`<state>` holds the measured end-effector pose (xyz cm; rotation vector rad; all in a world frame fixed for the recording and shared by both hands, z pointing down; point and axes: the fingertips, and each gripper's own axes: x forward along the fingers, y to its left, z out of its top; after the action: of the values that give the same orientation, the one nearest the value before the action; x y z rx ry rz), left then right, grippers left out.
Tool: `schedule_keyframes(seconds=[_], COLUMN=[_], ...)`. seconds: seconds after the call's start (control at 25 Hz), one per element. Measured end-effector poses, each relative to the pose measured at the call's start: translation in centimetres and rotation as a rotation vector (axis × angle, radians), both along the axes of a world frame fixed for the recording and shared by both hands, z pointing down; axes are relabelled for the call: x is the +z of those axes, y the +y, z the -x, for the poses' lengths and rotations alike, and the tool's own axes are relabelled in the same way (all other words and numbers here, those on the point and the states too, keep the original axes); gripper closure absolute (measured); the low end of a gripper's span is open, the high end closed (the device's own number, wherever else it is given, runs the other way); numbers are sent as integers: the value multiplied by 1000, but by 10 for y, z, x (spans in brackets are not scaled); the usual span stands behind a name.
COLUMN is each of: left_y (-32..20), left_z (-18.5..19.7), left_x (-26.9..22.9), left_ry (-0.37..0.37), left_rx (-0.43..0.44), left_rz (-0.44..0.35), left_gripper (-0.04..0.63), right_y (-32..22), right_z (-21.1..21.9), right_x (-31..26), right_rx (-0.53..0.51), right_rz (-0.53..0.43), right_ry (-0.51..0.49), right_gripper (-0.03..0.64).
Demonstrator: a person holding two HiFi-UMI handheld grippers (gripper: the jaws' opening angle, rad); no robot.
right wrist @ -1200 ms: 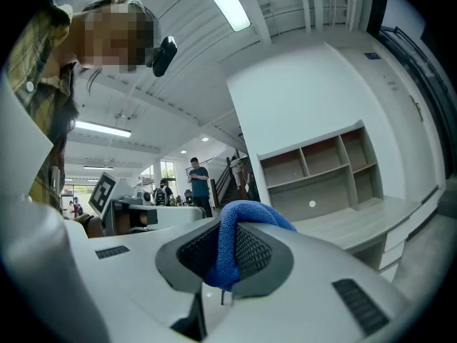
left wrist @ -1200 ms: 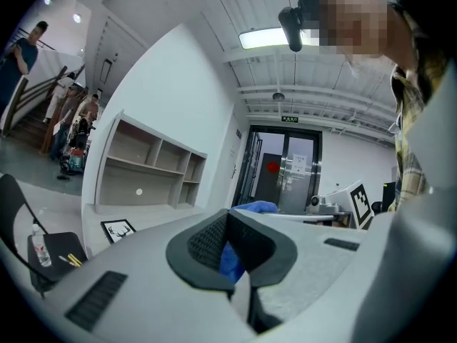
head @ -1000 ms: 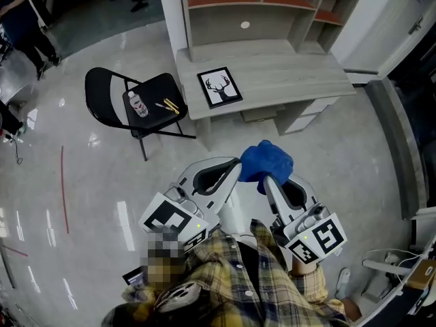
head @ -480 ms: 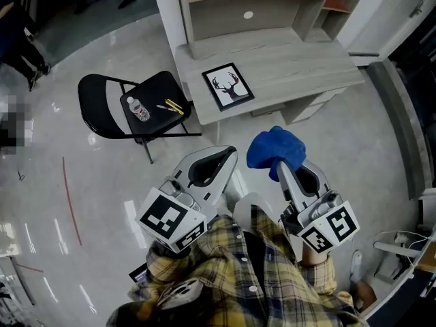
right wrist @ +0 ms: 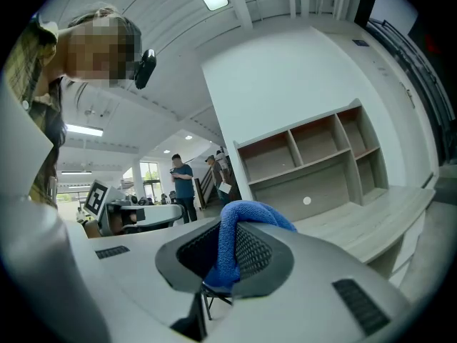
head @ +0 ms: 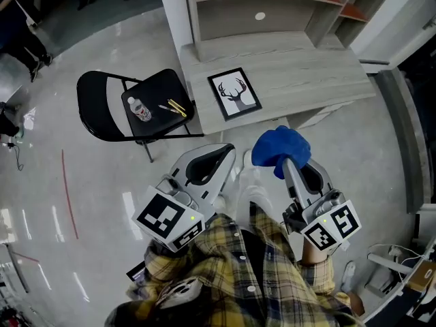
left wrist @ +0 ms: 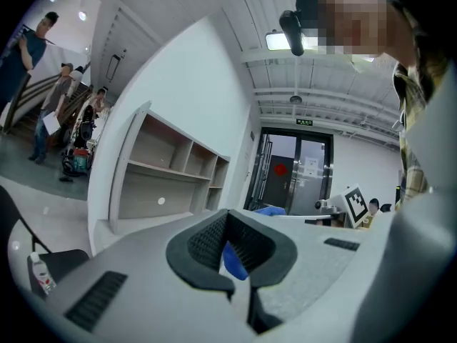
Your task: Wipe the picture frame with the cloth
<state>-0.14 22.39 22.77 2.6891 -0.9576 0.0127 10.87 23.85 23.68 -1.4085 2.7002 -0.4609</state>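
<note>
A black picture frame [head: 234, 92] with a deer print lies flat near the front left corner of the pale wooden desk [head: 306, 73]. My right gripper [head: 289, 161] is shut on a bunched blue cloth [head: 281, 148], which hangs short of the desk's front edge. In the right gripper view the cloth [right wrist: 243, 216] bulges out from between the pads of the gripper [right wrist: 228, 249]. My left gripper [head: 228, 152] is shut with nothing in it, beside the right one and level with it. The left gripper view shows the shut left gripper [left wrist: 230, 224] with a bit of the blue cloth [left wrist: 232, 261] beyond it.
A shelf unit [head: 259, 5] rises at the back of the desk. Left of the desk stands a black folding chair [head: 109, 104] with a small bottle [head: 138, 109] and yellow pens [head: 174, 106] on its seat. A person [head: 20, 26] stands at far left.
Both grippers have moved forward toward the desk, and the desk and frame now sit closer in the head view. The right gripper still holds the cloth.
</note>
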Motion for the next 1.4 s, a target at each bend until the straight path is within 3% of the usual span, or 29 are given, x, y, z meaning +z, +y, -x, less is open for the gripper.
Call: schedule_keyframes(seconds=[0.32,0.72,1.12,1.4], left_y=[-115,-227,-271,-296], left_z=[-19,-49,-35,-5], left_x=[13,-1,13,16], left_ry=[-11,-11,-17,-5], left_rx=[-106,-305,-458,-454], left_rz=[45,51,96,96], left_gripper=[591,591,591,591], right_y=[-129,-246,-295,-313], right_z=[-19,-52,-44,-21], right_x=[6,-2,17,23], right_rx=[-119,-319,-469,-455], right_rz=[24,51,104,123], right_ry=[-6,5,6,17], right_gripper=[569,569,569,569])
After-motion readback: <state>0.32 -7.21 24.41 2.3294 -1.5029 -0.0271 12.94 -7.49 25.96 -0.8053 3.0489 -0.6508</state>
